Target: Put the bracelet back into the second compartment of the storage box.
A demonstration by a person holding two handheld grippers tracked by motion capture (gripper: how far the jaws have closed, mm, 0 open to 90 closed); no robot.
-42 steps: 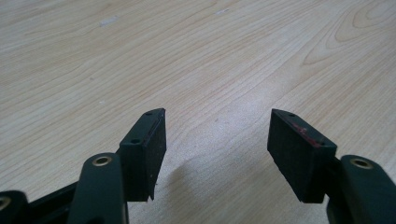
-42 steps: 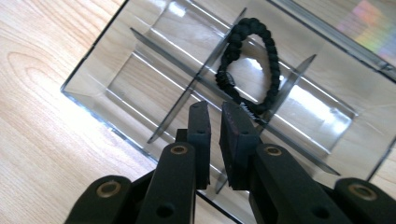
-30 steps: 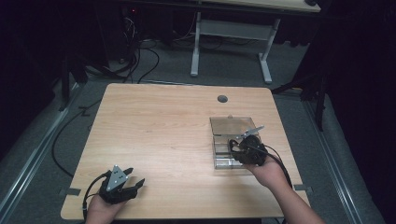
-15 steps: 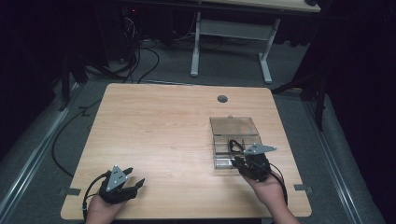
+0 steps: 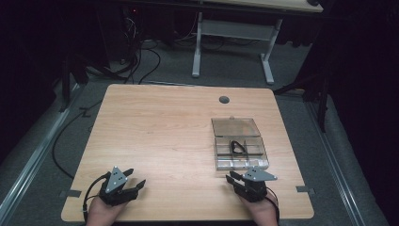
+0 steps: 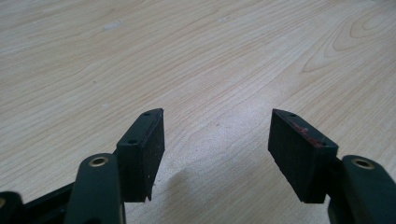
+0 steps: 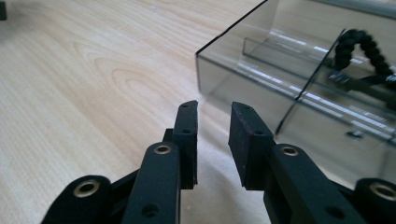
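Note:
A clear plastic box (image 5: 235, 126) with dividers sits on the right side of the wooden table (image 5: 160, 132). A black braided cord loop (image 5: 237, 147) lies in one of its compartments. In the right gripper view the box (image 7: 261, 60) is just ahead to the right, with the cord loop (image 7: 359, 44) behind its wall. My right gripper (image 5: 234, 178) rests near the table's front edge, just short of the box; its jaws (image 7: 213, 135) stand a narrow gap apart, holding nothing. My left gripper (image 5: 135, 178) sits at the front left, its jaws (image 6: 217, 135) spread wide over bare wood.
A round cable hole (image 5: 224, 100) lies near the table's far edge. Beyond it stands another table's white frame (image 5: 233, 28), and cables (image 5: 141, 56) trail on the grey floor. Bare wood spreads between my two grippers.
My right gripper has drawn back from over the box toward the front edge of the table. The cord loop stays in the box. The left gripper has not moved.

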